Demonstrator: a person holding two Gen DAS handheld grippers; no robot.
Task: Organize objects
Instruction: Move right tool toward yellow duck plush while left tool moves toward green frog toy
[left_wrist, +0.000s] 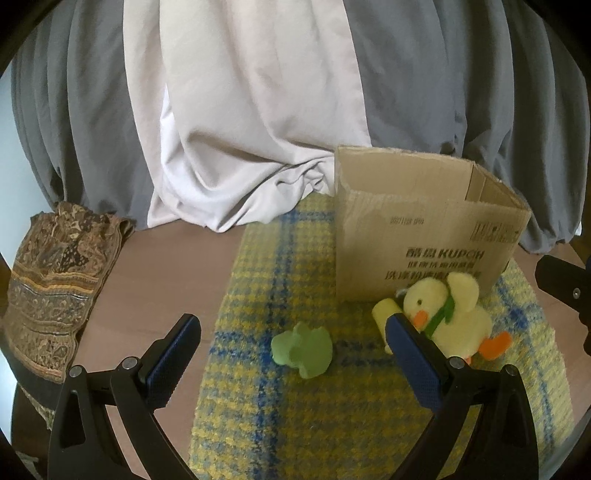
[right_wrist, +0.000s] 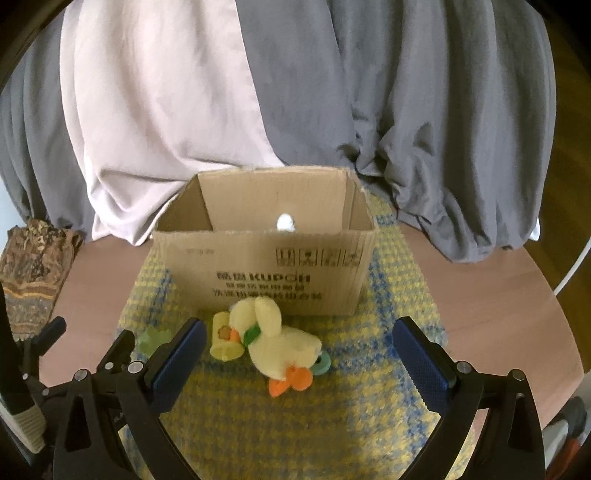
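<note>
- Both grippers hover over the plaid mat (left_wrist: 314, 424), empty: left gripper (left_wrist: 291, 347) spread wide, right gripper (right_wrist: 299, 350) likewise.
- Plush duck (right_wrist: 275, 343) lies on the mat just before the open box (right_wrist: 258, 266), touching a pale yellow tube (right_wrist: 223, 341).
- Green toy (left_wrist: 301, 349) sits left of the duck.
- Folded patterned cloth (left_wrist: 55, 273) rests at the table's left edge.

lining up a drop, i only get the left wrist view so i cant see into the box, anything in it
Observer: Yes, a small white object shows inside the cardboard box, near the back wall.
Operator: anything hidden behind the duck
Observer: A teal ring peeks out from under the plush duck.
Operator: right tongs holding something
Observer: No, the right tongs are open and empty, short of the duck.
</note>
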